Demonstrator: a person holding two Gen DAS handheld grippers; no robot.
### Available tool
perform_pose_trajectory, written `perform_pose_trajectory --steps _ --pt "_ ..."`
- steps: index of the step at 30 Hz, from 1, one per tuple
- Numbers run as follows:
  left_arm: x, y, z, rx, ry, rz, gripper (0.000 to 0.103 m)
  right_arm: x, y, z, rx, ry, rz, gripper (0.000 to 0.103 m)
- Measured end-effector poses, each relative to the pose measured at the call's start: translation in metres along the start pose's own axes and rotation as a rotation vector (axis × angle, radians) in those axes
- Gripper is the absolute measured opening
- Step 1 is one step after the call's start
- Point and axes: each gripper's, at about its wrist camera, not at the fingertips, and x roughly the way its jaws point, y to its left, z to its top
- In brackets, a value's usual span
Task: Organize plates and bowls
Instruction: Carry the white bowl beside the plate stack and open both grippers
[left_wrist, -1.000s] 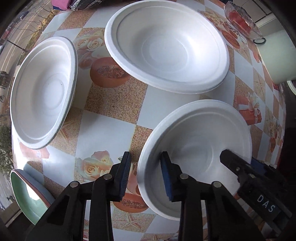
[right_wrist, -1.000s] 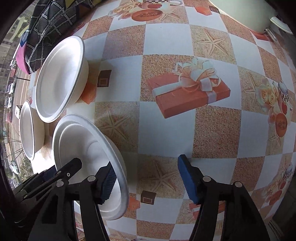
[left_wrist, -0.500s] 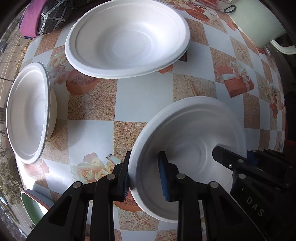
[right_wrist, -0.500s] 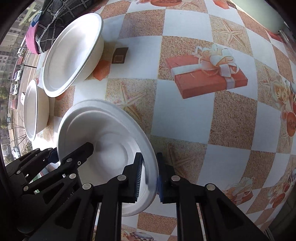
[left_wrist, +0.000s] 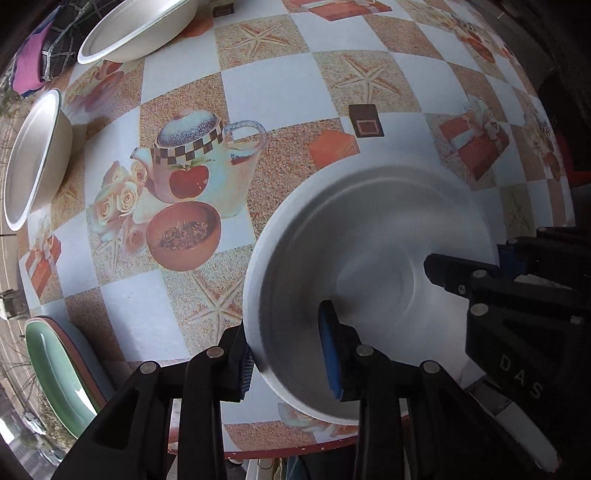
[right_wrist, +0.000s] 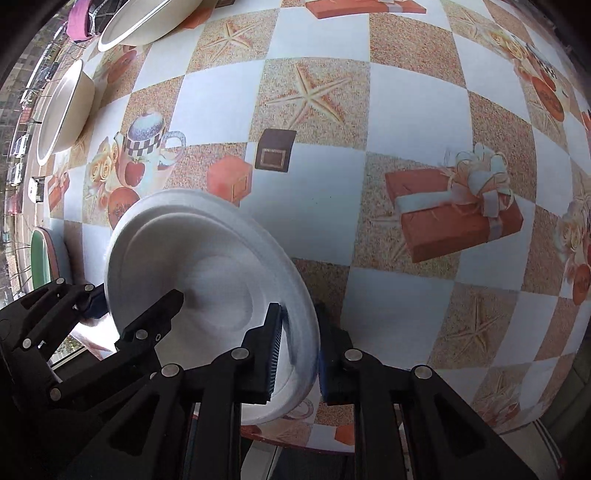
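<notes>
Both grippers have carried the white bowl (left_wrist: 373, 258) away from the two other bowls (left_wrist: 136, 33), toward the near edge of the surface (left_wrist: 258, 92).
Left gripper (left_wrist: 288, 354) and right gripper (right_wrist: 299, 347) clamp opposite rim edges; the bowl looks light, thin, crushable, so the stiffer rim suits gripping.

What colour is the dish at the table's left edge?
Green inside, with a reddish-brown rim: the dish shows best in the left wrist view.
</notes>
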Motion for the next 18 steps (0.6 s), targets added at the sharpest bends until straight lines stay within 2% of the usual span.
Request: perform_pose_trajectory --steps 7,13,14,16,18 --pt "0.006 -0.02 -0.029 0.086 0.01 0.0 0.034 0.014 0.013 -0.035 0.001 0.011 -0.002 0.019" --pt "0.008 -0.027 -0.036 0.086 0.014 -0.015 0.038 0.02 0.01 -0.048 0.034 0.015 0.017 0.019" --pt "0.007 -0.023 -0.036 0.086 0.011 -0.019 0.043 0.015 0.0 -0.045 0.034 0.017 0.02 0.019" --pt "-0.002 0.005 -0.03 0.078 0.0 -0.028 0.063 0.007 -0.011 -0.036 0.047 0.013 0.021 0.019" --pt "-0.019 0.025 -0.024 0.065 -0.018 -0.039 0.071 0.0 -0.022 -0.027 0.073 0.013 0.043 0.019"
